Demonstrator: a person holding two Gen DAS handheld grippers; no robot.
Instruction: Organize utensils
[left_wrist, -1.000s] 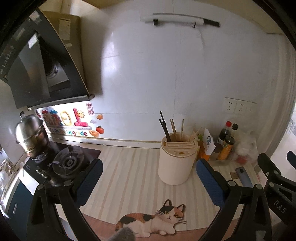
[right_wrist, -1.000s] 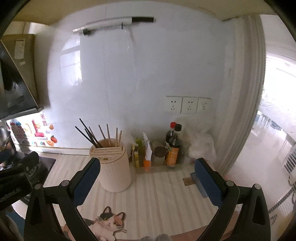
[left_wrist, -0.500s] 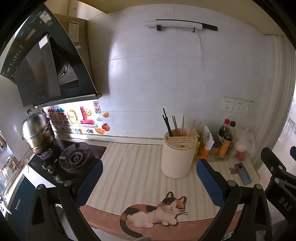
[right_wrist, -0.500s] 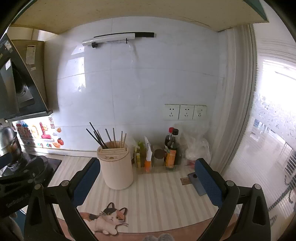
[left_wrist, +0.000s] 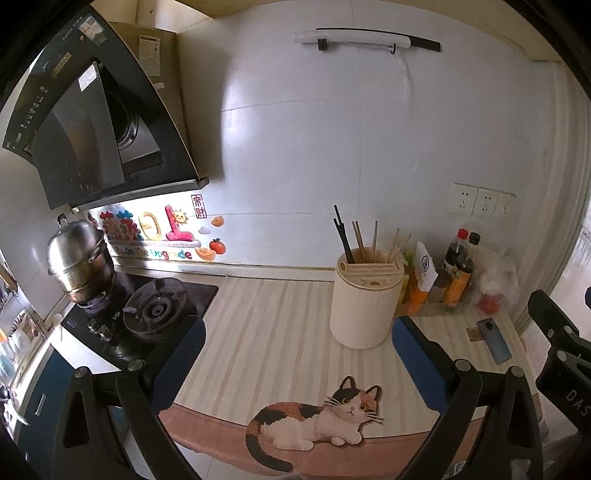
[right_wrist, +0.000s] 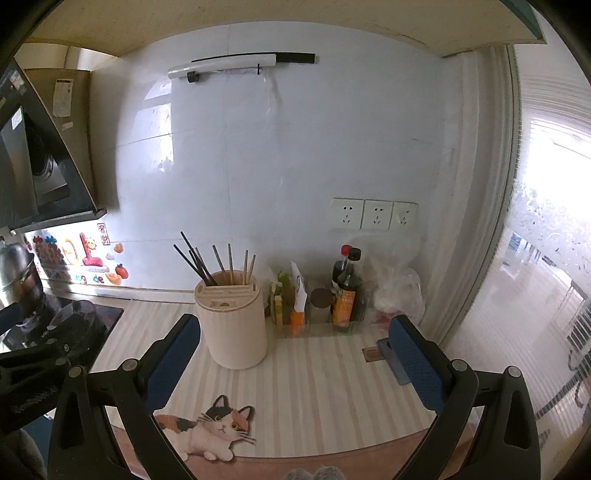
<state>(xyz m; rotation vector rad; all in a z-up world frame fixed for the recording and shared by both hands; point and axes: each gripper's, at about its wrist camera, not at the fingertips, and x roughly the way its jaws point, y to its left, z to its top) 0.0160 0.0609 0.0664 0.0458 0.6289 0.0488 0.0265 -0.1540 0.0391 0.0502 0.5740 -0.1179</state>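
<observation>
A cream round utensil holder (left_wrist: 364, 299) stands on the striped counter, and it also shows in the right wrist view (right_wrist: 232, 325). Several black and wooden chopsticks (left_wrist: 364, 238) stand in its back slot; they show in the right wrist view (right_wrist: 218, 264) too. My left gripper (left_wrist: 299, 350) is open and empty, held back from the counter's front edge. My right gripper (right_wrist: 293, 354) is open and empty, also held back, with the holder just left of its middle.
A gas stove (left_wrist: 155, 310) with a steel pot (left_wrist: 79, 258) is at the left under a range hood (left_wrist: 92, 125). Sauce bottles (right_wrist: 347, 291) and a plastic bag (right_wrist: 399, 288) stand at the back right. A phone (left_wrist: 495, 339) lies at the right. A cat picture (left_wrist: 317, 417) marks the counter front.
Both grippers have drawn back and up from the counter, so the holder looks smaller and farther. Both stay open and empty.
</observation>
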